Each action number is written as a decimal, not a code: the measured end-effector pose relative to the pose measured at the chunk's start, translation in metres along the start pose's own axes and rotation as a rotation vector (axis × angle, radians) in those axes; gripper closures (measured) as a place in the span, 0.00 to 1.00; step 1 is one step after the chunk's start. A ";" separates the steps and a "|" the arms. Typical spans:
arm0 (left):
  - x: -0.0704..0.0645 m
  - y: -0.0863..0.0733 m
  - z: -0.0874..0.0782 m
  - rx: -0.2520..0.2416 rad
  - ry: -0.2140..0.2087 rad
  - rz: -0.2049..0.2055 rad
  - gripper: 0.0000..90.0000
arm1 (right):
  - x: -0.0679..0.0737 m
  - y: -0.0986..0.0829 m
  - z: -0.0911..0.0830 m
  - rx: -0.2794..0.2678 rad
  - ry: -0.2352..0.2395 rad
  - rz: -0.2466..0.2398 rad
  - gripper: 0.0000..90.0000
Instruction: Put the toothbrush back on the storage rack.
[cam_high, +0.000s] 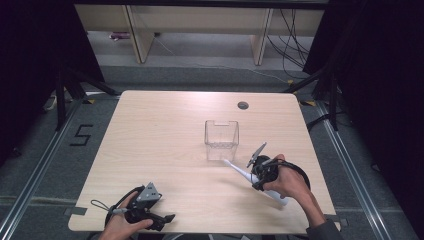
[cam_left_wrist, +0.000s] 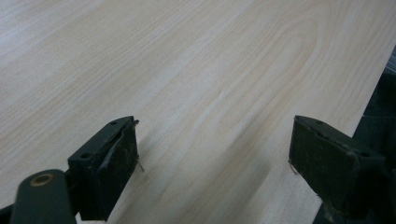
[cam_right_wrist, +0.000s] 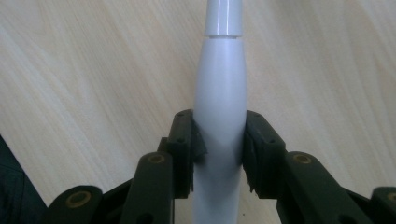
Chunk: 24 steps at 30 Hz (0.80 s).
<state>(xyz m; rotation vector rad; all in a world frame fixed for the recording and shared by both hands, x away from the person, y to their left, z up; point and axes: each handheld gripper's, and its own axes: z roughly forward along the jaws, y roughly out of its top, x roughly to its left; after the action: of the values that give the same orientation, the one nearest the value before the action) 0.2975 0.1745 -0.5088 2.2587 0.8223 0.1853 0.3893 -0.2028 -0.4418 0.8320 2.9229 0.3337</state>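
Nearest, left gripper (cam_high: 167, 218): resting at the near-left edge of the pale wood-grain table (cam_high: 160, 145), jaws spread wide, nothing between them, bare wood under them in the left gripper view (cam_left_wrist: 212, 154).
Right gripper (cam_high: 254, 176): near-right part of the table, jaws closed snugly on the fat middle of the handle, seen clamped from both sides in the right gripper view (cam_right_wrist: 219, 140).
White plastic electric toothbrush (cam_high: 247, 176): held low and slanted, narrow neck aimed away and leftward toward the tub, thick end trailing near the person's right hand (cam_high: 290, 185); whether any part touches the wood, impossible to tell.
Step in hand, as a judgement: carrying the toothbrush to the tub and dropping it in.
Doing it well: lift first so the tip clears the rim, tilt the neck downward over the opening, lower inside before letting go; grip placed mid-handle, so probably balanced, yet smooth plastic may slide.
Clear plastic square tub (cam_high: 221, 139): upright at mid-table, just beyond the brush tip, apparently empty, light enough to be knocked over by a low approach.
In the way: near wall of the tub.
Farther off: small dark round grommet (cam_high: 243, 105) near the far edge, well apart from the work.
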 end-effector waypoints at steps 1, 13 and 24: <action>-0.001 0.000 0.000 -0.013 -0.011 -0.011 0.17 | -0.001 -0.001 -0.004 -0.028 -0.005 0.003 0.74; 0.000 0.000 0.000 -0.003 -0.001 0.002 0.17 | -0.016 -0.010 -0.027 -0.242 -0.057 0.083 0.74; -0.001 0.000 0.000 -0.017 -0.008 -0.009 0.17 | -0.032 -0.017 -0.036 -0.487 -0.069 0.161 0.74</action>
<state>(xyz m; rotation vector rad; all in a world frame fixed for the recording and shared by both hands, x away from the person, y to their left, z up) 0.2967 0.1739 -0.5083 2.2382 0.8238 0.1782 0.4030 -0.2404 -0.4102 0.9659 2.5395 0.9580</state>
